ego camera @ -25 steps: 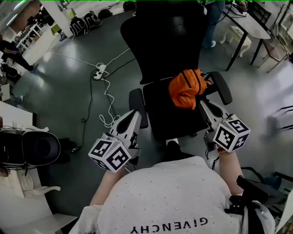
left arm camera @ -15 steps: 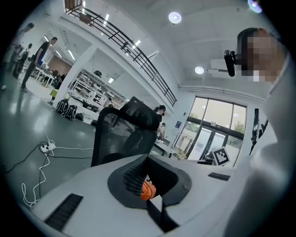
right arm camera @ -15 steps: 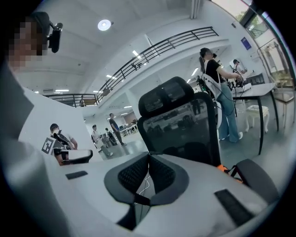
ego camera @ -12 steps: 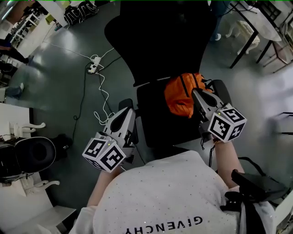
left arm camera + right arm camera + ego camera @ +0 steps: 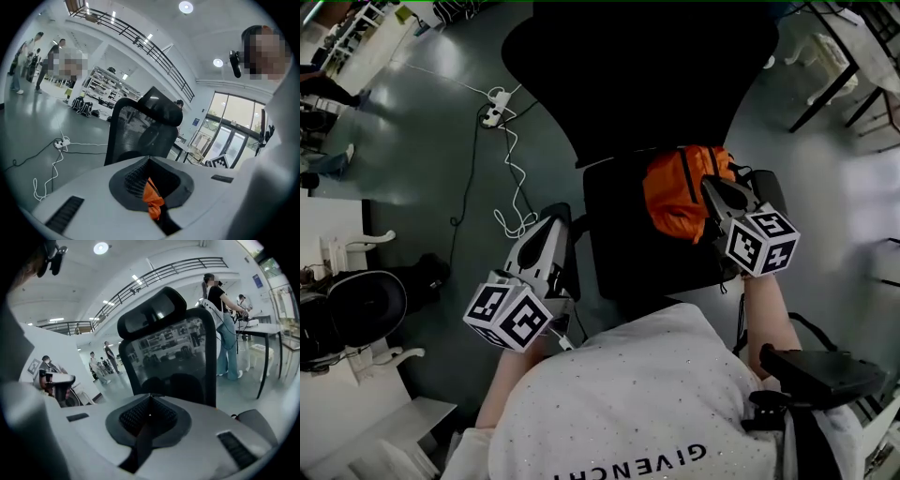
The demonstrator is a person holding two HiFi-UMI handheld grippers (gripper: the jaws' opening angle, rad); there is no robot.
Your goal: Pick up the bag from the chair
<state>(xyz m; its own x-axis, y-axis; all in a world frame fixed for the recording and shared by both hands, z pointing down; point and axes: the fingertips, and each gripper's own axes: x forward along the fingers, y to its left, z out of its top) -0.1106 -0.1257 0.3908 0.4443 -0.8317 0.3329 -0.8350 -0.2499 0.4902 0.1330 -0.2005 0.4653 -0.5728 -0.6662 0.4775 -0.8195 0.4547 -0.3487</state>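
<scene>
Orange bag (image 5: 673,192) lies on the chair (image 5: 623,244) seat. My left gripper (image 5: 556,223) & right gripper (image 5: 714,187): jaws closed, both hold nothing.

Left gripper (image 5: 150,160), fingers (image 5: 89,187) close together, orange bag (image 5: 151,200) showing through their slit, black chair (image 5: 136,129) beyond
</scene>
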